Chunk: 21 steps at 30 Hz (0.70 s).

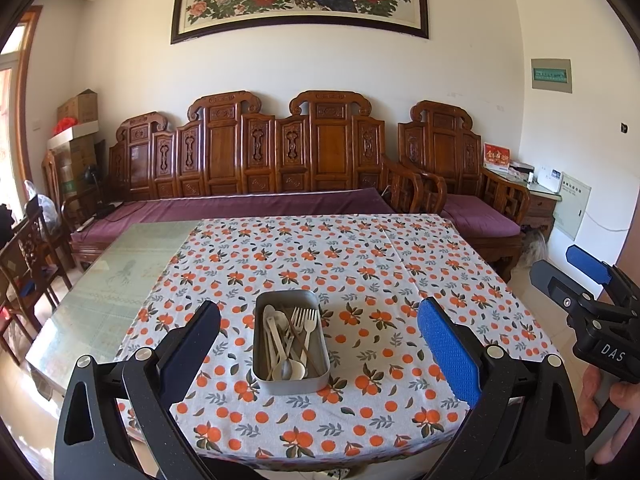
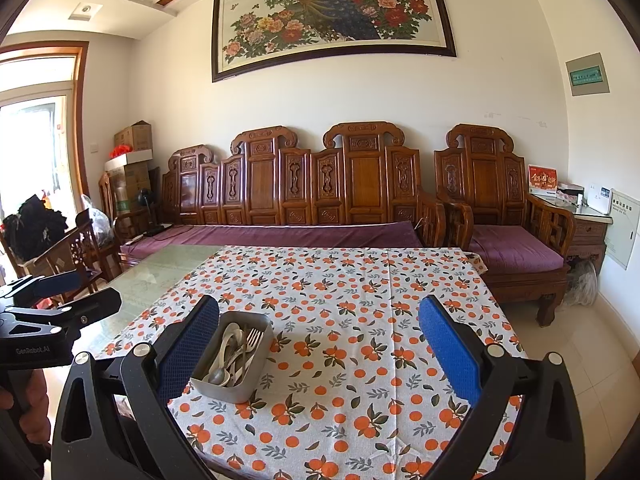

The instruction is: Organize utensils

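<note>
Metal tin (image 1: pixel 291 338) on orange-print counter (image 1: pixel 400 280), spoons and forks (image 1: pixel 306 320) jumbled inside, handles running along tin's long axis. Left claw (image 1: pixel 320 344) wide open, empty, dead-on behind tin. Right claw (image 2: pixel 320 344) open too, tin off its left side. Left looks nearer.

Left gripper (image 1: pixel 319 344): black frame, blue textured pads (image 1: pixel 448 350), silver screws.
Right gripper (image 2: pixel 319 344): black frame, blue pads (image 2: pixel 450 350), white "DAS" marking.
Hand (image 1: pixel 612 416): bare skin.
</note>
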Each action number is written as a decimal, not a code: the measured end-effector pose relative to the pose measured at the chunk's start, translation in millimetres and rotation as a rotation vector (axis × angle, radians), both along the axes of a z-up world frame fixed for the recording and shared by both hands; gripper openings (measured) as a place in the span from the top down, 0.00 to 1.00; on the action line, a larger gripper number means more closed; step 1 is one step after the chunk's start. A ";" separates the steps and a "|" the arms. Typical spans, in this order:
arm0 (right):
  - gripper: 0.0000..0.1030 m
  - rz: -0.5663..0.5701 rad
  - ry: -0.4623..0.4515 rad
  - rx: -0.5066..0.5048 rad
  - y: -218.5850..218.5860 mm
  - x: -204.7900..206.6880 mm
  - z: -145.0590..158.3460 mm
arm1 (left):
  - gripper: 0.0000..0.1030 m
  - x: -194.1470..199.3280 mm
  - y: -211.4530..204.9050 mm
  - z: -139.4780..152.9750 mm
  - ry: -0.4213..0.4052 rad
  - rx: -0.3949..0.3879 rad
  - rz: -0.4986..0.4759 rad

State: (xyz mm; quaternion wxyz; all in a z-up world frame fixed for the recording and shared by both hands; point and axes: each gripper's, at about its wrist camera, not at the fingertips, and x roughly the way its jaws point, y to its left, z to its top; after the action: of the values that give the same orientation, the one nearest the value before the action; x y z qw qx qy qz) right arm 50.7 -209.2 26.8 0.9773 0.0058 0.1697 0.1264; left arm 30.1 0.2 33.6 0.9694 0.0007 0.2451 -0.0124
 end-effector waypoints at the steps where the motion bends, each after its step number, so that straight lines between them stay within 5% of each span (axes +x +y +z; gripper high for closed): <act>1: 0.02 0.000 0.000 0.000 0.0 0.0 0.1 | 0.08 -0.3 -0.1 0.2 0.000 -0.001 0.000; 21: 0.02 0.002 -0.003 0.005 1.8 -0.3 -2.4 | 0.08 -5.7 -0.6 6.8 -0.017 0.000 0.000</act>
State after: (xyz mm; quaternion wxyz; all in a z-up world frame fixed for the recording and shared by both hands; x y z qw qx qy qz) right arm 50.4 -207.4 24.4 0.9775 0.0080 0.1679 0.1278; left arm 24.4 -0.3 40.4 0.9715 0.0005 0.2367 -0.0122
